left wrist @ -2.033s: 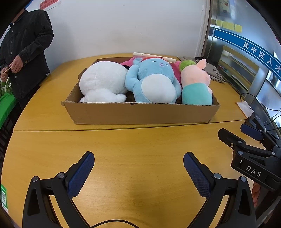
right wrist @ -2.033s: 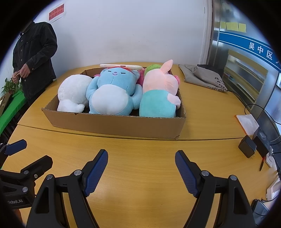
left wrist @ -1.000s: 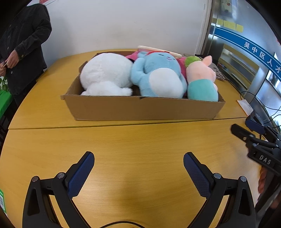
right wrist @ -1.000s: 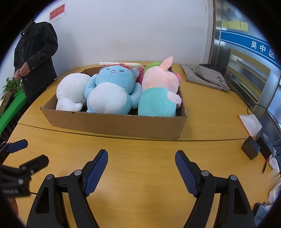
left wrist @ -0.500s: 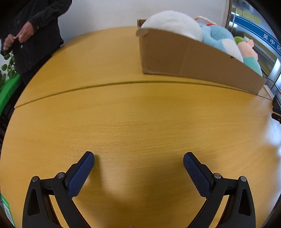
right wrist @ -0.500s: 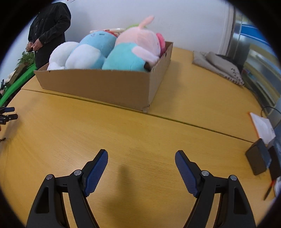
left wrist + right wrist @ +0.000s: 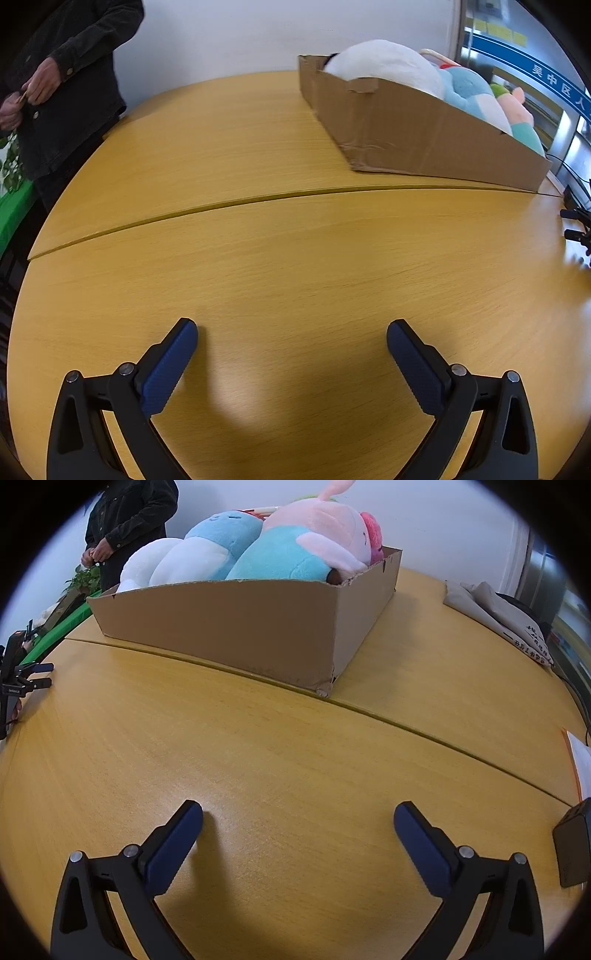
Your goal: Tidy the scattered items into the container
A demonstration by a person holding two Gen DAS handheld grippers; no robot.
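Left wrist view: left tool spread wide, nothing between the blue pads, low over bare wooden counter. Cardboard box standing upper right beyond the counter seam, packed with a white plush, a blue plush and a pink-and-teal plush. Standing at far left by the counter edge, a person in a dark jacket.

Right wrist view: right tool likewise wide apart and gripping nothing, close above the counter. Same box ahead, plush toys piled above its rim, pink-and-teal plush nearest. Grey cloth bag lying to the right, small black box at the right edge
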